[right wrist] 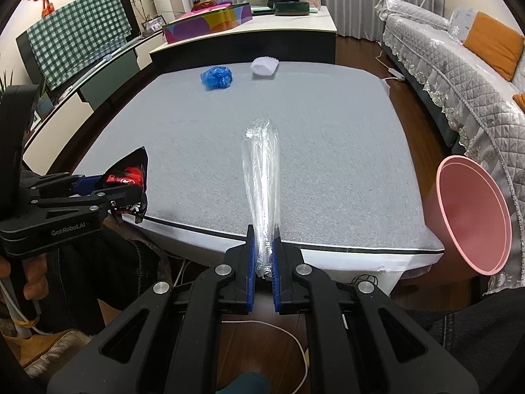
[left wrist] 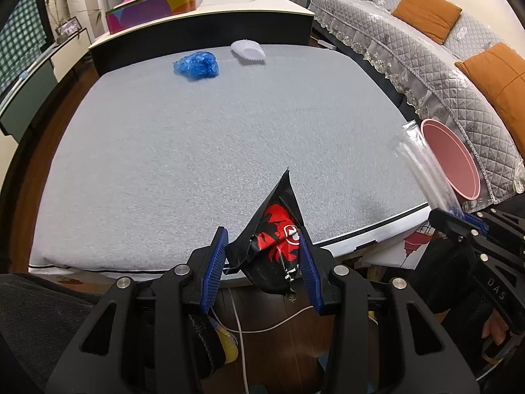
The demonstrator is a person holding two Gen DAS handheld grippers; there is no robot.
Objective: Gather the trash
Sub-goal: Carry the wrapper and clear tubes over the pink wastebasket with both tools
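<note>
My left gripper (left wrist: 262, 246) is shut on a black and red snack wrapper (left wrist: 277, 229) and holds it above the near edge of the grey table (left wrist: 197, 138). My right gripper (right wrist: 263, 246) is shut on a clear plastic sleeve (right wrist: 262, 177) that sticks up over the table's near edge. A crumpled blue plastic bag (left wrist: 197, 65) and a white ribbed piece (left wrist: 248, 51) lie at the far side of the table. A pink bin (right wrist: 472, 216) stands off the table's right edge, to the right of my right gripper.
A sofa (left wrist: 426, 52) with orange cushions runs along the right. A second table (left wrist: 210, 13) with a colourful box and bowls stands behind. A low cabinet (right wrist: 82, 75) with a checked cloth is on the left. White cables (right wrist: 288, 335) lie on the floor.
</note>
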